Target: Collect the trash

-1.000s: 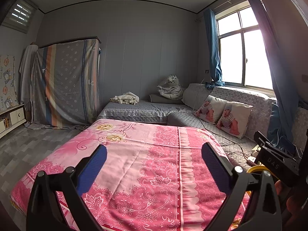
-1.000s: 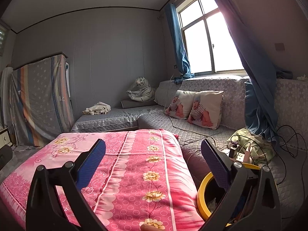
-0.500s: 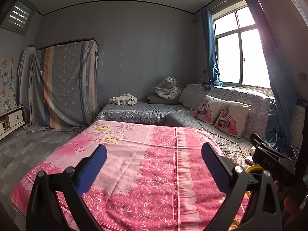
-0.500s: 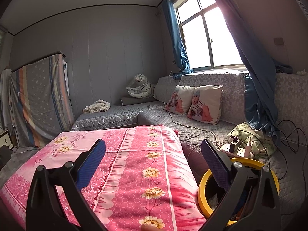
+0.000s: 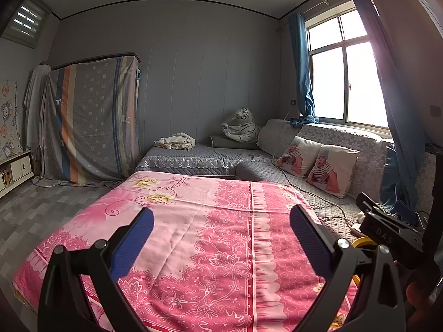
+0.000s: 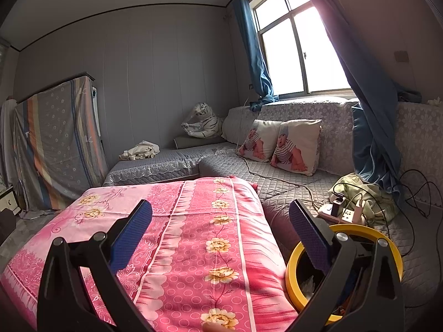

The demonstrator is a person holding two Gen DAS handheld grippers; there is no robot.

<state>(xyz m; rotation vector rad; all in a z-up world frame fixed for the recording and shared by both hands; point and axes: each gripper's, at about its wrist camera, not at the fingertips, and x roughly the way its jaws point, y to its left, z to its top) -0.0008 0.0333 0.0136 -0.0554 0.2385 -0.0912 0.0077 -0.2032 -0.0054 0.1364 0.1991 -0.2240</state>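
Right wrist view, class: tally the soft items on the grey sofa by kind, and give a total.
Baby-print cushions: 2
Toy tiger: 1
Crumpled pale cloth: 1
Green bundle: 1
Total: 5

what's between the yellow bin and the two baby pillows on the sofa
In the right wrist view, a power strip with plugged-in chargers and a cable lie on the sofa cover between yellow bin and pillows.

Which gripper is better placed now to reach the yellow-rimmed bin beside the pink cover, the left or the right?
Probably the right. The right gripper is open and has the yellow-rimmed bin just under its right finger. From the left gripper, also open, only a sliver of the rim shows far right, behind the other tool.
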